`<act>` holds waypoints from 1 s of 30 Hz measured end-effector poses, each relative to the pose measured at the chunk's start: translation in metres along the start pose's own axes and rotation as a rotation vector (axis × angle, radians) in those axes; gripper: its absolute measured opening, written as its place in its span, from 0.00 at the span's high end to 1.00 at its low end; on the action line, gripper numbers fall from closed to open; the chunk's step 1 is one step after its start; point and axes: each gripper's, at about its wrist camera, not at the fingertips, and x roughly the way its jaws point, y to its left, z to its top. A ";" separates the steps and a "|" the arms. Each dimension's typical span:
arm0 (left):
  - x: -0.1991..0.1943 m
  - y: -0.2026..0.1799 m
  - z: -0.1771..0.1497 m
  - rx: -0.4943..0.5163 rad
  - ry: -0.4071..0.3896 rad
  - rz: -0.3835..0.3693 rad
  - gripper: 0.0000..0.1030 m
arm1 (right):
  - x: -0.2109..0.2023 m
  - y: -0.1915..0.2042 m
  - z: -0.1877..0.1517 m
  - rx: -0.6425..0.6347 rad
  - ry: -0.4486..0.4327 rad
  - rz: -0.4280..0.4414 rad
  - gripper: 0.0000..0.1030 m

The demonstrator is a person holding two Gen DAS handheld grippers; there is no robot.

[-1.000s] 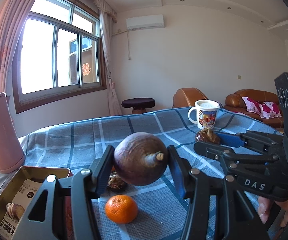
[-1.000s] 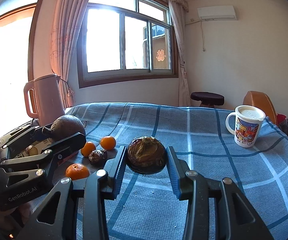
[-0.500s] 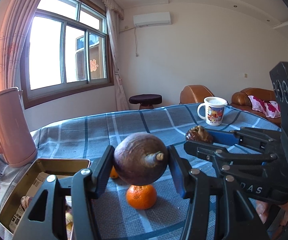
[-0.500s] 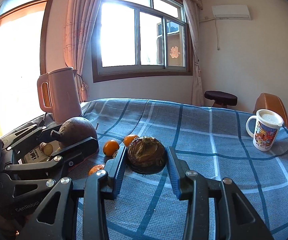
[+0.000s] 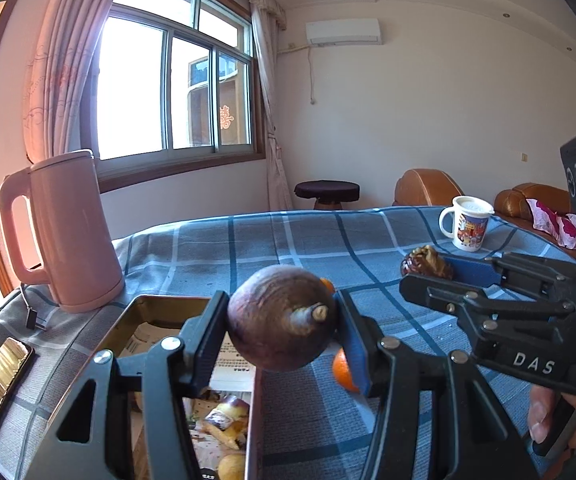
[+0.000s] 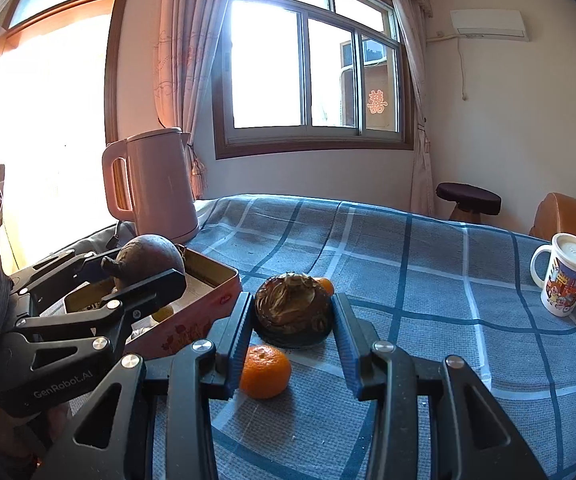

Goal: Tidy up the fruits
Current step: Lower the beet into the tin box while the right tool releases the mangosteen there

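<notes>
Nearby: kettle [image 5: 68,232], mug [image 5: 467,229]; both hand-held grippers clamp fruit, tin [image 6: 192,320] beside

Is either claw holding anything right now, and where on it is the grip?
Both. The left claw clamps a round purple fruit by its sides, stem toward the camera. The right claw clamps a brown shrivelled fruit by its sides.
</notes>
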 end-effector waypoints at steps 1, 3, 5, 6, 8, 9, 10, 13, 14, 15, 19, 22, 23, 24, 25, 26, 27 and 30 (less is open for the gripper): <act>-0.001 0.004 0.000 -0.004 0.002 0.006 0.47 | 0.001 0.003 0.002 -0.004 -0.001 0.007 0.60; -0.003 0.010 -0.001 -0.011 0.005 0.019 0.47 | 0.002 0.009 0.005 -0.014 -0.001 0.018 0.60; -0.004 0.016 -0.002 -0.014 0.006 0.032 0.47 | 0.004 0.015 0.009 -0.024 -0.002 0.030 0.60; -0.005 0.019 -0.002 -0.016 0.006 0.038 0.47 | 0.005 0.018 0.010 -0.030 -0.003 0.034 0.60; -0.006 0.024 -0.003 -0.021 0.008 0.048 0.47 | 0.008 0.024 0.012 -0.040 -0.001 0.044 0.60; -0.007 0.027 -0.003 -0.023 0.009 0.055 0.47 | 0.009 0.028 0.013 -0.044 0.001 0.049 0.60; -0.007 0.029 -0.004 -0.025 0.011 0.061 0.47 | 0.010 0.030 0.014 -0.048 0.002 0.053 0.60; -0.008 0.038 -0.006 -0.033 0.017 0.077 0.47 | 0.016 0.038 0.016 -0.062 0.007 0.066 0.60; -0.007 0.041 -0.007 -0.038 0.018 0.082 0.47 | 0.017 0.041 0.017 -0.067 0.009 0.069 0.60; -0.007 0.043 -0.008 -0.043 0.019 0.085 0.47 | 0.019 0.043 0.018 -0.071 0.010 0.073 0.60; -0.008 0.054 -0.010 -0.057 0.023 0.101 0.47 | 0.025 0.051 0.021 -0.083 0.018 0.088 0.60; -0.009 0.061 -0.011 -0.066 0.022 0.113 0.47 | 0.027 0.058 0.023 -0.091 0.021 0.099 0.60; -0.010 0.063 -0.011 -0.068 0.022 0.118 0.47 | 0.028 0.060 0.023 -0.095 0.022 0.103 0.60; -0.011 0.066 -0.010 -0.069 0.021 0.123 0.47 | 0.029 0.063 0.024 -0.098 0.023 0.106 0.60; -0.012 0.067 -0.010 -0.070 0.021 0.127 0.47 | 0.030 0.066 0.024 -0.102 0.023 0.110 0.60; -0.012 0.069 -0.010 -0.070 0.022 0.132 0.47 | 0.031 0.068 0.025 -0.104 0.024 0.114 0.60; -0.013 0.070 -0.011 -0.069 0.023 0.137 0.47 | 0.033 0.071 0.025 -0.106 0.026 0.118 0.60; -0.013 0.075 -0.012 -0.071 0.030 0.150 0.47 | 0.037 0.077 0.024 -0.114 0.033 0.126 0.60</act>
